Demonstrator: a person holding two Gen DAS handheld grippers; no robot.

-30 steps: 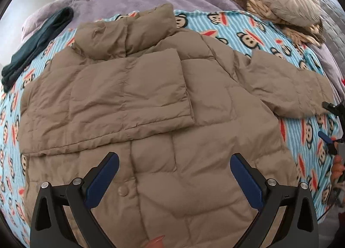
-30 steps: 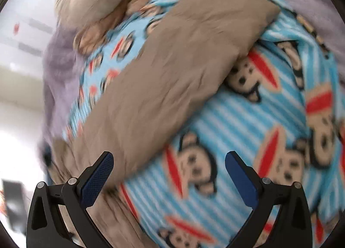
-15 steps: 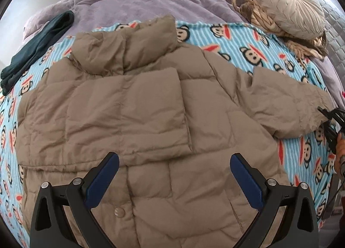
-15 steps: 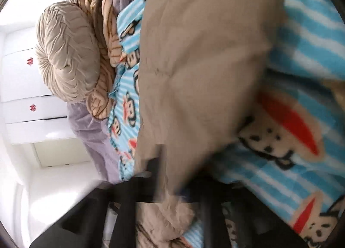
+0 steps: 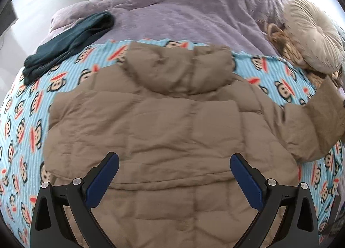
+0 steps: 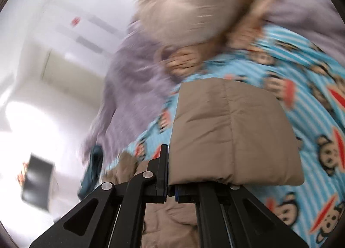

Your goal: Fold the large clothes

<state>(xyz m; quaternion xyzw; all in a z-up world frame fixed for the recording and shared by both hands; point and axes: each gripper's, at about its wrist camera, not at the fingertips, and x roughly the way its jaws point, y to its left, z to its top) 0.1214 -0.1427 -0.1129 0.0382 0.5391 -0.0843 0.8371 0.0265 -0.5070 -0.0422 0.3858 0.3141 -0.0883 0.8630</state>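
Note:
A tan puffer jacket (image 5: pixel 172 131) lies spread on a blue monkey-print blanket (image 5: pixel 28 110), collar at the far side. One sleeve is folded across its front. My left gripper (image 5: pixel 174 174) hovers open above the jacket's lower half with nothing between its fingers. The other sleeve (image 5: pixel 319 127) stretches off to the right and rises at its end. In the right wrist view, my right gripper (image 6: pixel 167 168) is shut on that sleeve's cuff (image 6: pixel 232 136), which drapes over the right finger, lifted off the blanket (image 6: pixel 312 101).
A dark teal garment (image 5: pixel 71 41) lies at the blanket's far left corner. A purple duvet (image 5: pixel 194 11) covers the bed beyond. A round cream cushion (image 5: pixel 312 32) and a woven brown item (image 5: pixel 286 47) sit at the far right. White wall and floor lie past the bed.
The right gripper closed on the sleeve cuff and lifted it off the blanket. The left gripper pulled back and up, still open, so more of the bed shows.

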